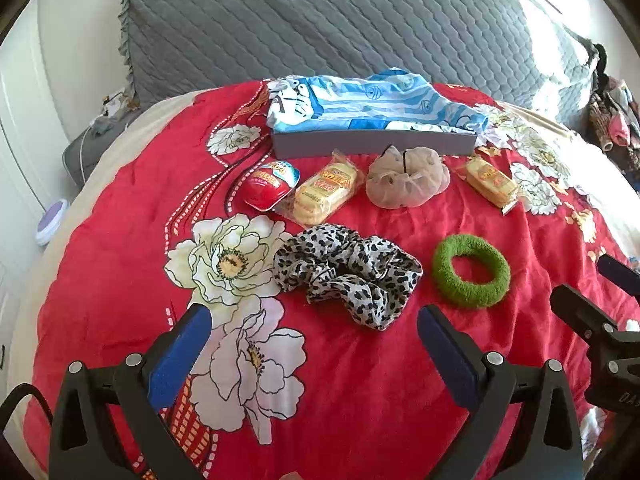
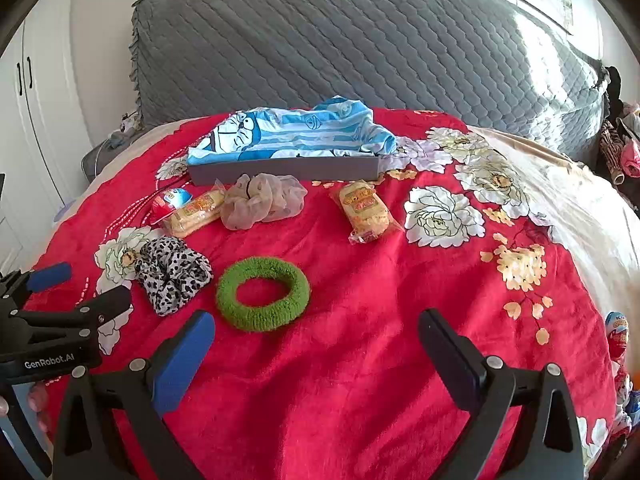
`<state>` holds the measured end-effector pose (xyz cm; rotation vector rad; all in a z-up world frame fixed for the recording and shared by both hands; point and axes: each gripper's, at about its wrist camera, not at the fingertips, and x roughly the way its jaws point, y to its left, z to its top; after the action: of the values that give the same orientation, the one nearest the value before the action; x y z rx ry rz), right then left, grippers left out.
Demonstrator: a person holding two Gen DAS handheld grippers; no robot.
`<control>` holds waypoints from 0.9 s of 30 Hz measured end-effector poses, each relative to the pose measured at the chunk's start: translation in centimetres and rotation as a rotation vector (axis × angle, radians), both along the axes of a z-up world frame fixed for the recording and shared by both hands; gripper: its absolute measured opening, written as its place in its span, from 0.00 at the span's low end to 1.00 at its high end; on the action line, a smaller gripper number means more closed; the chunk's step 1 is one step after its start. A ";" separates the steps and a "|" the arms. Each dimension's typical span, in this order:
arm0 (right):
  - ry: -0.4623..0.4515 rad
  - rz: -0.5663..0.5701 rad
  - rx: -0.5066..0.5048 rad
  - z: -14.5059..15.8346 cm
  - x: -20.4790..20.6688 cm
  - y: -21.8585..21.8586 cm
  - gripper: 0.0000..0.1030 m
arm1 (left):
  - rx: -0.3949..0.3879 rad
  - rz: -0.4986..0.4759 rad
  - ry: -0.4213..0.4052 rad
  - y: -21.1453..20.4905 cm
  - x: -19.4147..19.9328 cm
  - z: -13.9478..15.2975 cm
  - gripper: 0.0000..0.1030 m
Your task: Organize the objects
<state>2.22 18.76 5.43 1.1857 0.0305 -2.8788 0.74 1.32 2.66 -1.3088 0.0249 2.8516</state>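
Observation:
On the red floral bedspread lie a leopard-print scrunchie (image 1: 347, 272) (image 2: 170, 274), a green fuzzy hair ring (image 1: 471, 270) (image 2: 263, 294), a beige sheer scrunchie (image 1: 408, 178) (image 2: 264, 198), two wrapped yellow snack cakes (image 1: 325, 193) (image 1: 491, 182) (image 2: 364, 210) and a red egg-shaped toy (image 1: 271, 186) (image 2: 170, 202). A grey box (image 1: 374, 142) (image 2: 284, 170) behind them holds blue striped cloth. My left gripper (image 1: 314, 318) is open, just short of the leopard scrunchie. My right gripper (image 2: 316, 324) is open, just right of and nearer than the green ring.
A grey quilted headboard cushion (image 1: 340, 28) stands behind the bed. Another red egg toy (image 2: 618, 334) lies at the bed's right edge. White cupboards (image 2: 36, 120) are at the left. Clothes are piled at the far right (image 1: 612, 120).

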 end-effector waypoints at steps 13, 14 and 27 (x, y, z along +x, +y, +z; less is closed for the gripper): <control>-0.008 -0.011 -0.010 -0.7 -0.4 0.5 0.99 | -0.021 0.011 -0.002 0.1 -0.3 -0.2 1.00; -0.010 -0.011 -0.013 -0.7 -0.5 0.5 0.99 | -0.029 0.012 0.000 0.1 -0.3 -0.2 1.00; 0.008 -0.001 -0.011 0.0 -0.3 0.3 0.99 | -0.020 0.007 0.002 0.2 -0.2 0.1 1.00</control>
<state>1.93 19.07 5.45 1.1734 0.0143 -2.8809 0.50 1.51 2.81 -1.3124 0.0498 2.8657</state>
